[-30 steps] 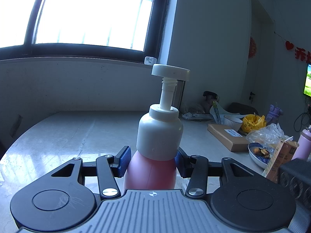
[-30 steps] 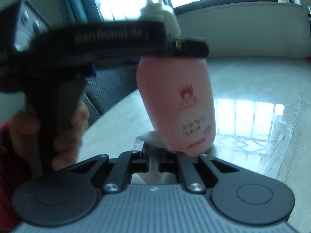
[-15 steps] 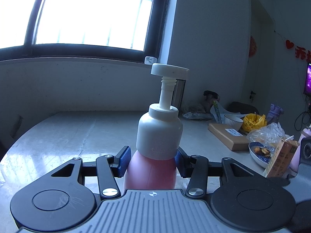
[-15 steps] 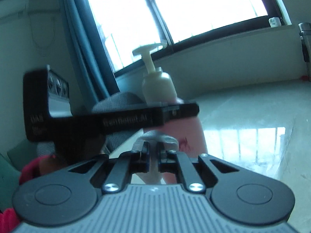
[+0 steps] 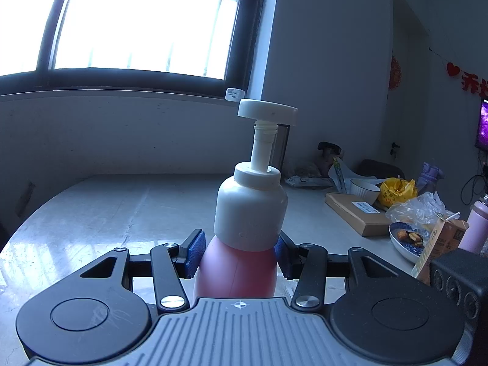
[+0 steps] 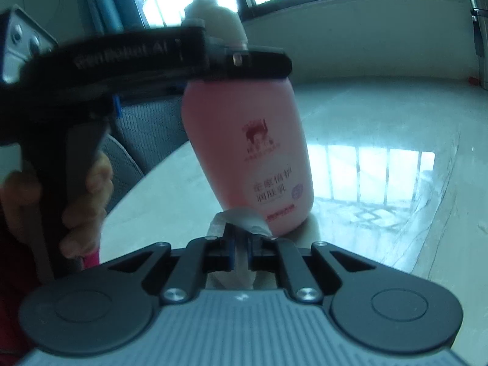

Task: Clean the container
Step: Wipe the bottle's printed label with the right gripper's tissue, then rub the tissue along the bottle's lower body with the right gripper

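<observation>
While the left gripper [image 5: 238, 251] is clamping the pink bottle [image 5: 236, 270] just under its white pump top [image 5: 250, 207], the bottle is standing upright on the pale marble table [image 5: 100, 213], with its blue pads [image 5: 195, 253] pressing the shoulders at 9 and 3 o'clock. In the right wrist view the bottle [image 6: 250, 152] is filling the centre, its printed label facing the camera, and the left gripper [image 6: 244, 67] is crossing it at 12 o'clock, with a hand [image 6: 82, 198] gripping the handle at 9 o'clock. The right gripper [image 6: 241, 248] is pinching a white wipe [image 6: 238, 222], jaws nearly together on it, and the wipe's crumpled tip is lying against the bottle's lower edge at 6 o'clock. Far off at 3 o'clock in the left wrist view, a cardboard box [image 5: 353, 213], a yellow bag [image 5: 396, 190], a plate [image 5: 405, 241] of food and a carton [image 5: 439, 244] are sitting on the table. Behind, at 11 o'clock, a bright window [image 5: 137, 18] is glaring.
</observation>
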